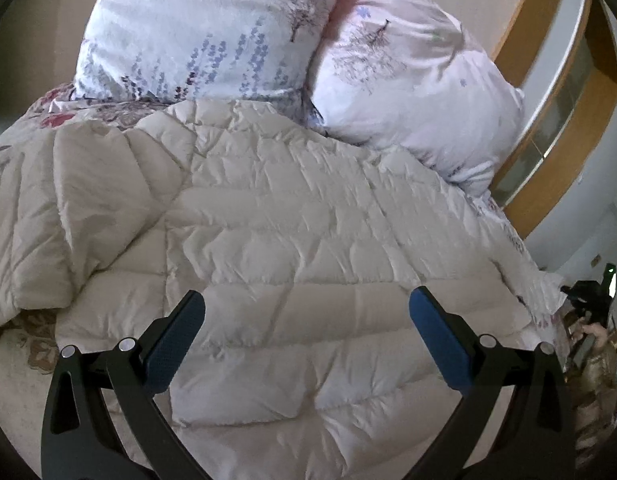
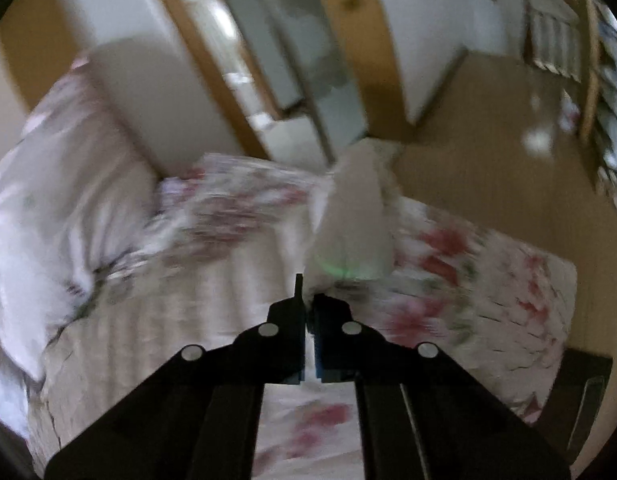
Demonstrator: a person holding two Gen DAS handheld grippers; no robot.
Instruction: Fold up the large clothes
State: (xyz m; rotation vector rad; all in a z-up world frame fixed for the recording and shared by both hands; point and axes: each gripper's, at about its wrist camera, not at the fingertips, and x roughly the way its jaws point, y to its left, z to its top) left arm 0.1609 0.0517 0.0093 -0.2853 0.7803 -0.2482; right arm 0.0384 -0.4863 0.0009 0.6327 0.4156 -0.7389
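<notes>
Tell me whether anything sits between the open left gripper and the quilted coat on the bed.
Nothing visible does: the left gripper hangs open directly over the bare quilted coat, and the pillows lie beyond it.

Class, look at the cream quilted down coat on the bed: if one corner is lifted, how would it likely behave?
The quilted coat looks puffy and creased, so it is probably light for its bulk. It would likely drape floppily rather than hold shape. Its smooth, faintly shiny shell may slide on the floral bedspread.

Two floral pillows [image 1: 212, 36] leaned at the head of the bed [image 2: 488, 280], whose sheet bore red flowers. A wood-framed door [image 2: 268, 60] stood beyond the bed, beside glossy floor [image 2: 488, 120].
</notes>
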